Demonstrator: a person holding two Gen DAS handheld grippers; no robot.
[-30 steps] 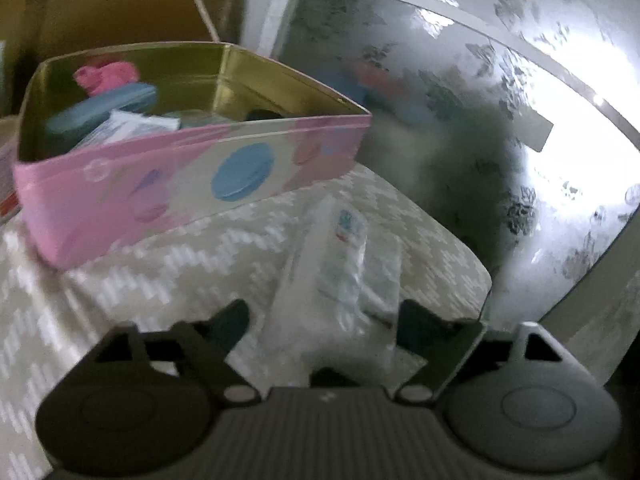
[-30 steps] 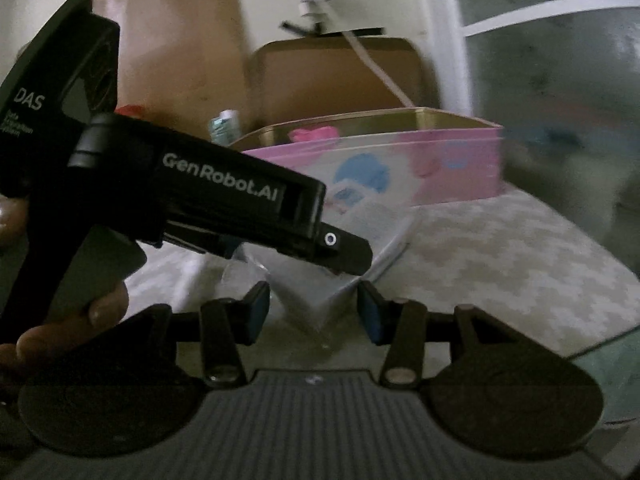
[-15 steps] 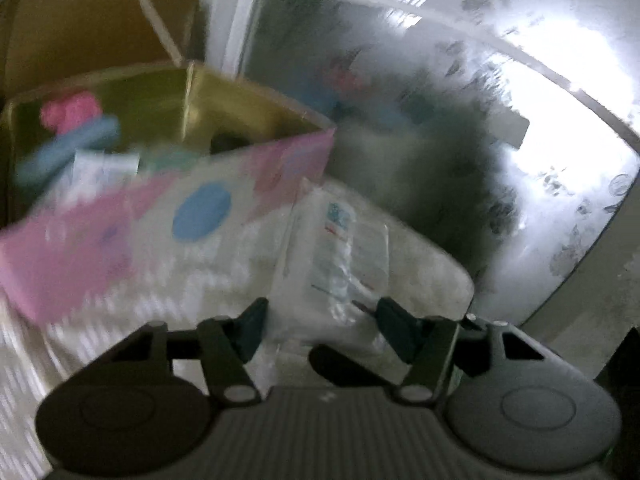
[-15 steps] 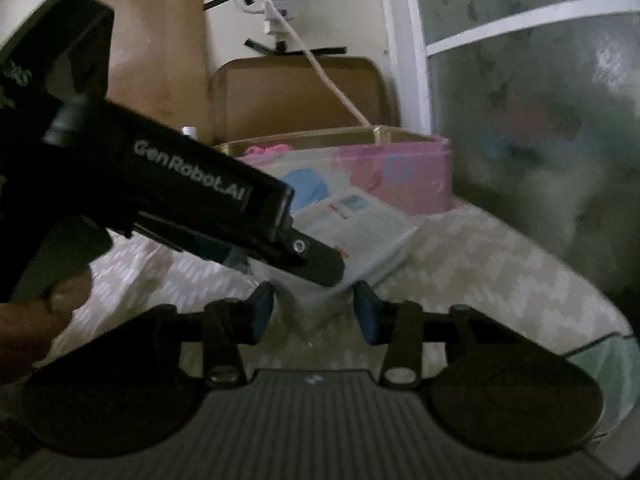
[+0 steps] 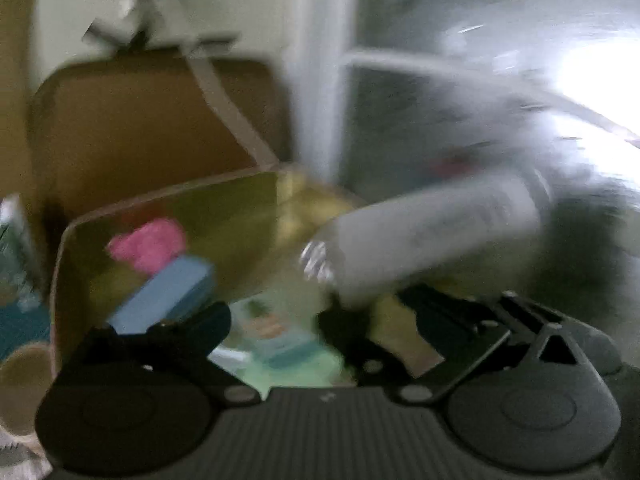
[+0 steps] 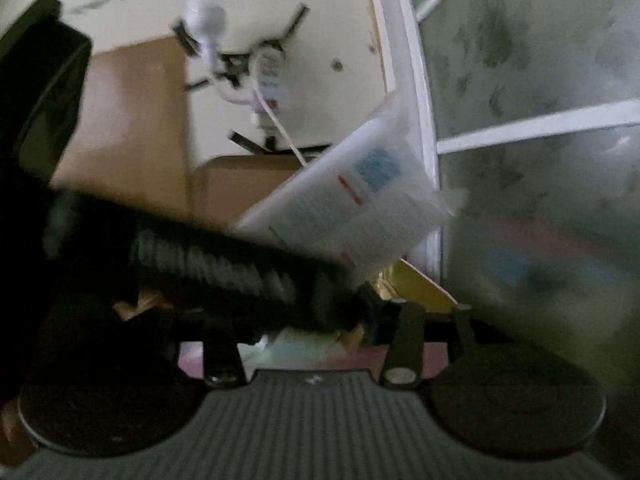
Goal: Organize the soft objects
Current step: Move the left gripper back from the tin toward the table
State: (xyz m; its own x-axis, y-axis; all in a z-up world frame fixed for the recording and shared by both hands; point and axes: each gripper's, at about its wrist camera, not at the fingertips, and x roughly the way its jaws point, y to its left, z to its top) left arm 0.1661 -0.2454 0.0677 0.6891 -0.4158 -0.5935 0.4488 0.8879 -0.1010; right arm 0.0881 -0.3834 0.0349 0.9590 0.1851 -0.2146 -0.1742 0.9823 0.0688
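Since a second ago both of our grippers have risen from the patterned cloth, and the white packet (image 5: 432, 236) that lay flat there now hangs tilted in the air at the right of the left-wrist frame, above the open tin (image 5: 168, 208). From the right wrist we see the same packet (image 6: 352, 196) at centre frame, its printed face with a blue patch and a red line turned towards us, standing out against the wall and the white window frame (image 6: 412, 100).

Our left gripper (image 5: 316, 312) has its jaws opening, already spread wide at the bottom of the frame; the blur stops us telling whether either pad touches the packet's lower end. Our right gripper (image 6: 304, 320) is opening too, with its jaws about halfway. The black body of the left gripper crosses in front of it, so we cannot tell whether it is clamped on anything.

Inside the tin, at lower left of the left-wrist frame, lie a pink soft object (image 5: 148, 242), a blue case (image 5: 164, 296) and some pale packets (image 5: 280, 340). A brown cardboard box (image 5: 140, 128) stands behind the tin.
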